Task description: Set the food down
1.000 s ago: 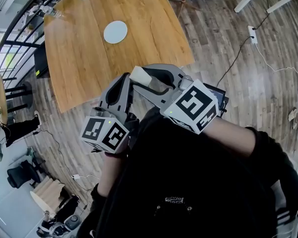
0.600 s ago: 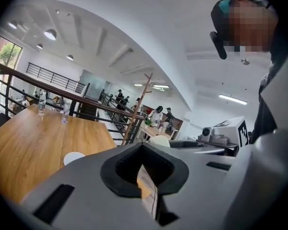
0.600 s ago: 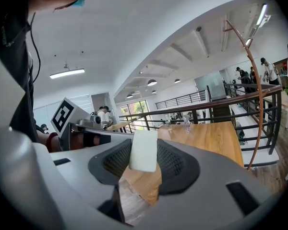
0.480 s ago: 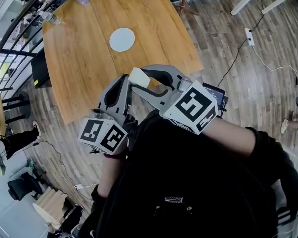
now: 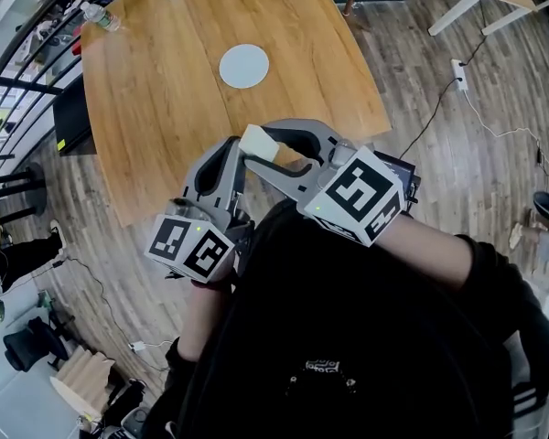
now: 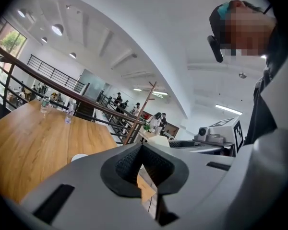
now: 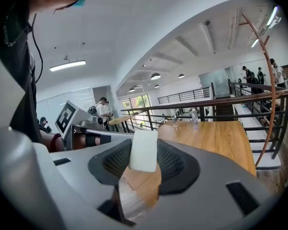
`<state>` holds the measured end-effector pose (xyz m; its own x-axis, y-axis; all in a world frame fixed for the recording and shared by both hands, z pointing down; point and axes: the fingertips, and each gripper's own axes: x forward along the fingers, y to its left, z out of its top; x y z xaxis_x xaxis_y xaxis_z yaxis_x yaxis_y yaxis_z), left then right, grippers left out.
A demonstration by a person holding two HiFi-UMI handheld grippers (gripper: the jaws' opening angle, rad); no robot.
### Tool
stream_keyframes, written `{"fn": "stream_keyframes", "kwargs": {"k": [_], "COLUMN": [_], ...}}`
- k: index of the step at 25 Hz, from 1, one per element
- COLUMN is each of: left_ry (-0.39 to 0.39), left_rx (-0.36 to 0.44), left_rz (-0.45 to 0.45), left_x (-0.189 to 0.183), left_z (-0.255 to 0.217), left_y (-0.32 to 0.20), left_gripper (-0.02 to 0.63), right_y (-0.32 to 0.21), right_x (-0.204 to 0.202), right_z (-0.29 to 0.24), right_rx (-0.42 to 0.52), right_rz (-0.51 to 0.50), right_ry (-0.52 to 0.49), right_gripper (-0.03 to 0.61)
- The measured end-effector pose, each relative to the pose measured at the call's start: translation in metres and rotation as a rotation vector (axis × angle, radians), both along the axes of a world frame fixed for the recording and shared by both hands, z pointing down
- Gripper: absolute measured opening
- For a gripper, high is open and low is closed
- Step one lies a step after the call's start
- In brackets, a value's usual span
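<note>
Head view, from the left: two clear bottles (image 5: 103,16) stand near the far edge of one large wooden table (image 5: 156,117) in the upper left of the frame, well apart from each other. One round white plate (image 5: 243,65) lies alone near the middle of that table, towards the top centre. Below the table's near edge, over the plank floor (image 5: 457,163), the two grippers sit side by side close to the person's dark top, each with one marker cube at its back. The left gripper (image 5: 230,144) is at centre left; the left gripper view shows its dark ribbed pads brought together with nothing between them. Just right of it, its tips almost touching the left one's, the right gripper (image 5: 267,150) is clamped on one pale rectangular block of food (image 5: 257,142). In the right gripper view the block stands upright between the two pads, sticking out above them. The block is in the air, off the table and well short of the plate. Further right, one white power strip (image 5: 457,69) lies on the floor with a thin cable running from it.
</note>
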<state>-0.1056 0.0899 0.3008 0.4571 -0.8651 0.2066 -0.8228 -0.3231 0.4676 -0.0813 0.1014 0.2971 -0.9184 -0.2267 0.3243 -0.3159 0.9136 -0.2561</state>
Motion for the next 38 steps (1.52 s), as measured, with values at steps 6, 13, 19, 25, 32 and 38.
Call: {"fn": "stream_keyframes", "kwargs": {"k": [6,13,19,25,32,38], "left_ry": [0.047,0.065,0.046,0.030,0.033,0.005], "left_rx": [0.019,0.049,0.034,0.014,-0.027,-0.045], "left_rz": [-0.003,-0.025,-0.071,-0.111,-0.146,-0.130], "left_x": [-0.013,-0.013,-0.031,-0.039,-0.051,-0.045], "left_z": [0.004,0.002,-0.001,0.002,0.008,0.008], "left_y": [0.008,0.011,0.002,-0.017,-0.055,-0.096], "left_gripper": [-0.002,-0.002,-0.002,-0.002,-0.002,-0.002], "right_y": [0.010,0.012,0.002,-0.018,-0.057,-0.097], "right_x": [-0.017,-0.016,-0.034,-0.041,-0.053,-0.047], "right_z": [-0.002,-0.002,-0.005,-0.003,0.002,0.003], "right_rx": [0.008,0.007,0.010,0.004,-0.015,-0.033], "right_rz": [-0.037,-0.068,-0.116,-0.142,-0.169,-0.153], "right_ry": [0.050,0.062,0.047,0.034,0.028,0.012], "right_gripper": [0.178,0.178,0.178,0.178,0.178,0.178]}}
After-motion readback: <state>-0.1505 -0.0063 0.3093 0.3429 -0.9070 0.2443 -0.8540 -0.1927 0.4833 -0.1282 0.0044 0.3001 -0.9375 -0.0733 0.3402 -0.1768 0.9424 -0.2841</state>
